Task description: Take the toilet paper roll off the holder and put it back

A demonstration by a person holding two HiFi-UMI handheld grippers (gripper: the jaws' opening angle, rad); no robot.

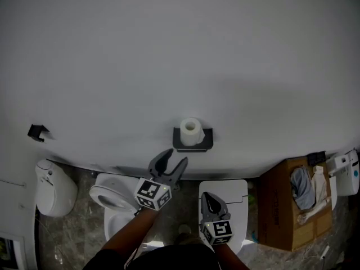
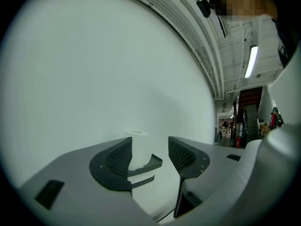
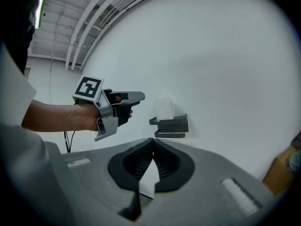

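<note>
A white toilet paper roll [image 1: 191, 131] stands upright on a dark wall-mounted holder [image 1: 193, 142] on the white wall. My left gripper [image 1: 175, 157] is just below and left of the holder, jaws open and empty, pointing up at it. In the left gripper view the roll [image 2: 138, 147] and the holder [image 2: 143, 166] show between the spread jaws, a short way ahead and untouched. My right gripper [image 1: 207, 197] hangs lower, to the right, shut with nothing in it. The right gripper view shows the roll [image 3: 164, 108], the holder [image 3: 171, 125] and the left gripper [image 3: 127, 98] beside them.
A toilet bowl [image 1: 109, 198] sits below the left gripper, with a white cistern top [image 1: 230, 191] under the right one. A cardboard box [image 1: 284, 207] with cloths stands at the right, a white bin [image 1: 53, 187] at the left. A small black hook [image 1: 37, 131] sticks out of the wall.
</note>
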